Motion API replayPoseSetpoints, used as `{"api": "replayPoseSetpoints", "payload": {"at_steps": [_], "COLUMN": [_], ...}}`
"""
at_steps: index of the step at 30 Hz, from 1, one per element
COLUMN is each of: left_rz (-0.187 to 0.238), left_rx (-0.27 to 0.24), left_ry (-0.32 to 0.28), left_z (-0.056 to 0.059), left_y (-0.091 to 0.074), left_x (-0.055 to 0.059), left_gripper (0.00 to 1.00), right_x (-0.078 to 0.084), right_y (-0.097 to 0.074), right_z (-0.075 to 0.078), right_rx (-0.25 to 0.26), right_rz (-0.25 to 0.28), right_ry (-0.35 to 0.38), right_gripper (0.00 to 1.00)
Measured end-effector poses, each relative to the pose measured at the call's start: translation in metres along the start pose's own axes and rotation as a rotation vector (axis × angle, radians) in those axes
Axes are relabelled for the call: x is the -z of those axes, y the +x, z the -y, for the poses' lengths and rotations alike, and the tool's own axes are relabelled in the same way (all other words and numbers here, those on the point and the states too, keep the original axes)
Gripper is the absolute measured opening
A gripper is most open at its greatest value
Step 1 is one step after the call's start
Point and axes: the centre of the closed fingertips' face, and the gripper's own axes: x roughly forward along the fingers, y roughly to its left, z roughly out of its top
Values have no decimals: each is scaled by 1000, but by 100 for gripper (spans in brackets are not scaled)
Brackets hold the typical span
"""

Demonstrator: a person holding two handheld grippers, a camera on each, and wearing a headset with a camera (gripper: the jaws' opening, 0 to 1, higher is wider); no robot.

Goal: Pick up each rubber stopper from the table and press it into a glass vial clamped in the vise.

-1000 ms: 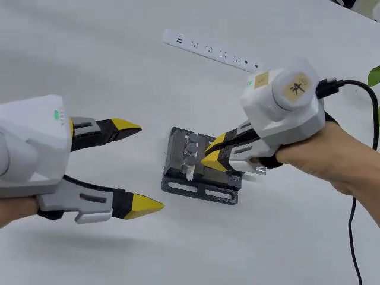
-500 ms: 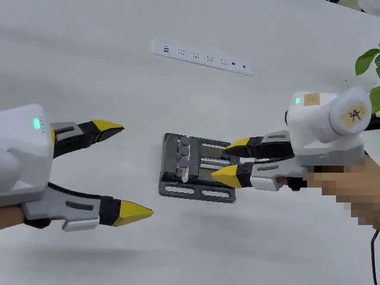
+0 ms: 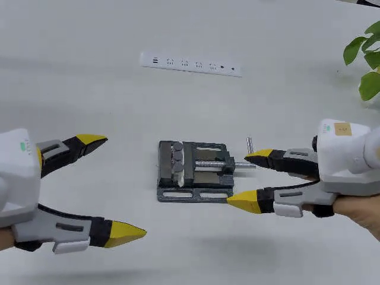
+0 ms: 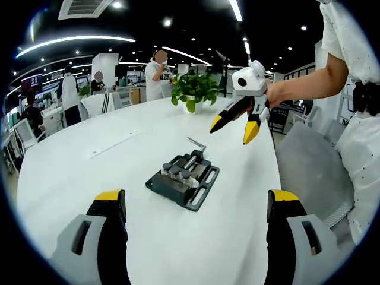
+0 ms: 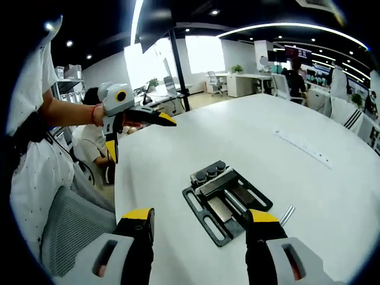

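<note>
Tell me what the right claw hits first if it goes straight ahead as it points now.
Probably the vise, at its screw end: it lies dead ahead between the open jaws. The right claw may be held above it, so it could pass over.

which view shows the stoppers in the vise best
The head view: it looks down on the stoppers, a row of dark round tops at one end of the vise. Both gripper views show them smaller, at a low angle, and harder to tell apart.
</note>
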Motion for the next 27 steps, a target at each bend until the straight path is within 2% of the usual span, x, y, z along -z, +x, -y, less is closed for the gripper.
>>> {"api": "replayPoseSetpoints", "payload": {"at_steps": [6, 10, 16, 27], "left_rz": [-45, -61, -83, -105], "left_rx": [-4, -5, -12, -25], "left_ry": [-5, -5, -4, -4], "left_z": [3, 6, 9, 13], "left_y": [0, 1, 3, 4], "left_x": [10, 13, 14, 15], "left_gripper": [99, 99, 99, 99], "right_x": [11, 18, 29, 36], "right_y": [-8, -12, -15, -23], "right_z": [0, 1, 2, 1], "right_rx": [3, 10, 14, 27], "right_rz": [61, 88, 105, 133], "right_ry": [-8, -14, -23, -14], "right_gripper": [75, 81, 85, 85]}}
